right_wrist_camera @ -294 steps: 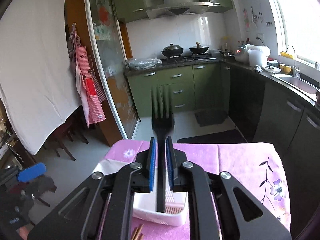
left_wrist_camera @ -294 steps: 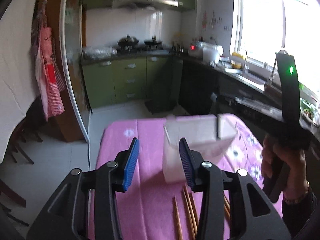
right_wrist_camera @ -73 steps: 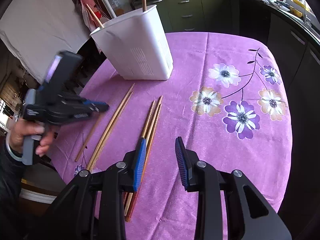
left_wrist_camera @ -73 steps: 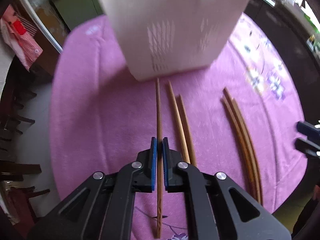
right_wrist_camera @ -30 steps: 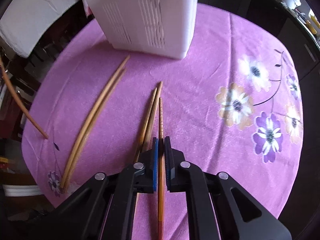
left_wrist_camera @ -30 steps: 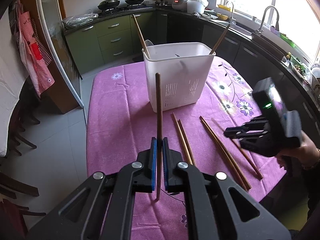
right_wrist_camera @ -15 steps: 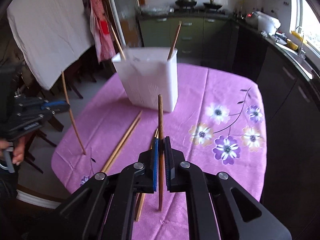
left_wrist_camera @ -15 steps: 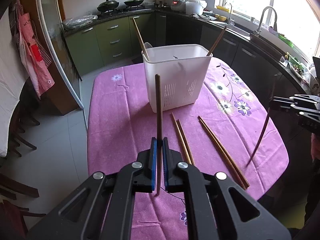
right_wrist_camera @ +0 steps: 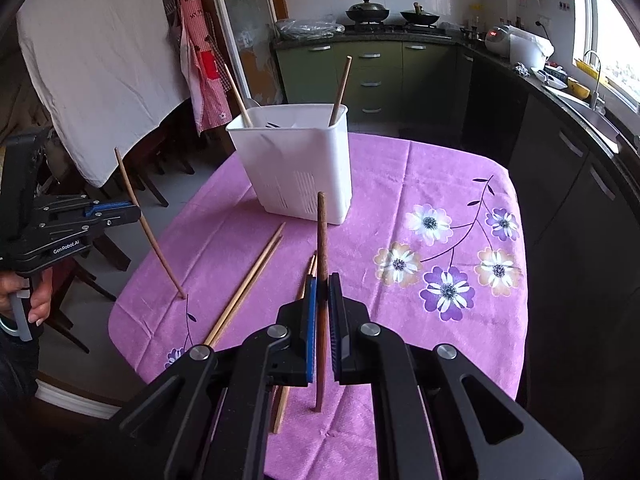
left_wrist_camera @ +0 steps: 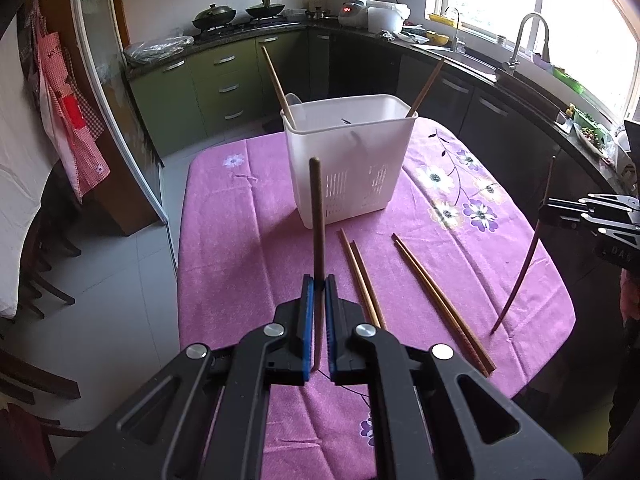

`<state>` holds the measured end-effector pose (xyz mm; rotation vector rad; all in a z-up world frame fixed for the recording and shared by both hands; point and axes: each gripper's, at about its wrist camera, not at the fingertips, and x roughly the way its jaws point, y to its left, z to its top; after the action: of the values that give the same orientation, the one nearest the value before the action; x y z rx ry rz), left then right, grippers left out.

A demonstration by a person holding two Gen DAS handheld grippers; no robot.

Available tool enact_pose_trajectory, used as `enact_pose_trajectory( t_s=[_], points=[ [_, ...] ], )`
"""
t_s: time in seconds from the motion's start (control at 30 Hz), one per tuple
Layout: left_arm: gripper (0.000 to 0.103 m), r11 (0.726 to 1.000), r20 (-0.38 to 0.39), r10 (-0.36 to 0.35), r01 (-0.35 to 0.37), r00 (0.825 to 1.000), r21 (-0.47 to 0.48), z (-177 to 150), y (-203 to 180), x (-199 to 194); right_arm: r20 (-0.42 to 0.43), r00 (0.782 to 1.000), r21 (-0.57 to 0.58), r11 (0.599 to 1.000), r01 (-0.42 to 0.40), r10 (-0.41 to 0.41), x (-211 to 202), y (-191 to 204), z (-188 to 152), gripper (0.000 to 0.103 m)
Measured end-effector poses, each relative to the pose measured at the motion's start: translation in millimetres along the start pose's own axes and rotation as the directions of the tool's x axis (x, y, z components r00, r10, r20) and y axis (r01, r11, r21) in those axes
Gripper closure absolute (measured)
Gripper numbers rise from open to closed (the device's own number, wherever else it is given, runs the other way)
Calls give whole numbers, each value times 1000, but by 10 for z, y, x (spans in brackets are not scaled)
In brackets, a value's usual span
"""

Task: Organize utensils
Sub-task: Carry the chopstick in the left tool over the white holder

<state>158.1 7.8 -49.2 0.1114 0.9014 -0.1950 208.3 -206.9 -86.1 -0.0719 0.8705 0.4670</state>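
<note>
Both tongs [left_wrist_camera: 317, 280] [right_wrist_camera: 322, 280] clamped on upright chopsticks [left_wrist_camera: 318, 216] [right_wrist_camera: 322, 236], white basket [left_wrist_camera: 348, 160] beyond four loose chopsticks [left_wrist_camera: 436, 300].

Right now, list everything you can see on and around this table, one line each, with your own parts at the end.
Utensil basket: one, white plastic, slotted, at the far end of the table.
Chopsticks in basket: two, brown, leaning out at opposite corners.
Dark utensils in basket: count unclear, only tips show.
Chopsticks on cloth: four, brown, two pairs lying in front of the basket.
Tablecloth: one, purple with flowers, covering the table.
Woks: two, dark, on the stove behind.
Rice cooker: one, white, on the counter.
Apron: one, red checked, hanging left.
Left gripper: shut on a brown chopstick, held above the cloth.
Right gripper: shut on another brown chopstick.
</note>
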Motion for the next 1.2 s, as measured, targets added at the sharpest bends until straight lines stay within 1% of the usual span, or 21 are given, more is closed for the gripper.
enact_pose_trajectory(
  t_s=[0.3,0.47,0.57,0.7,0.77,0.87,0.97,1.1,1.2],
  points=[
    [98,1000,-3,-19,19,1000,10,49,-36,-43,8,1000,-6,1000,-5,5,-28,22,-4,96],
    [98,999,5,-31,31,1000,15,166,-68,-104,8,1000,-12,1000,-12,12,-34,25,-4,96],
    [98,999,19,-42,41,999,23,297,-105,-182,6,1000,-14,1000,-15,15,-26,17,3,96],
    [98,998,54,-51,49,997,39,564,-154,-373,7,1000,-10,1000,-20,20,-18,-10,12,96],
    [98,998,84,-48,45,995,40,727,-162,-489,6,1000,-10,1000,-22,22,-12,-13,15,96],
    [98,999,144,-25,19,989,42,1007,-173,-670,4,1000,-8,1000,-28,28,1,-30,14,96],
    [98,999,205,-4,-3,979,32,1295,-181,-821,1,999,-6,999,-32,32,21,-55,6,96],
    [98,1000,251,16,-19,968,11,1573,-192,-858,-5,999,-3,999,-39,39,50,-89,-8,96],
    [98,999,259,36,-36,965,-5,1723,-172,-743,-6,999,-2,999,-42,42,57,-104,-16,96]
  ],
)
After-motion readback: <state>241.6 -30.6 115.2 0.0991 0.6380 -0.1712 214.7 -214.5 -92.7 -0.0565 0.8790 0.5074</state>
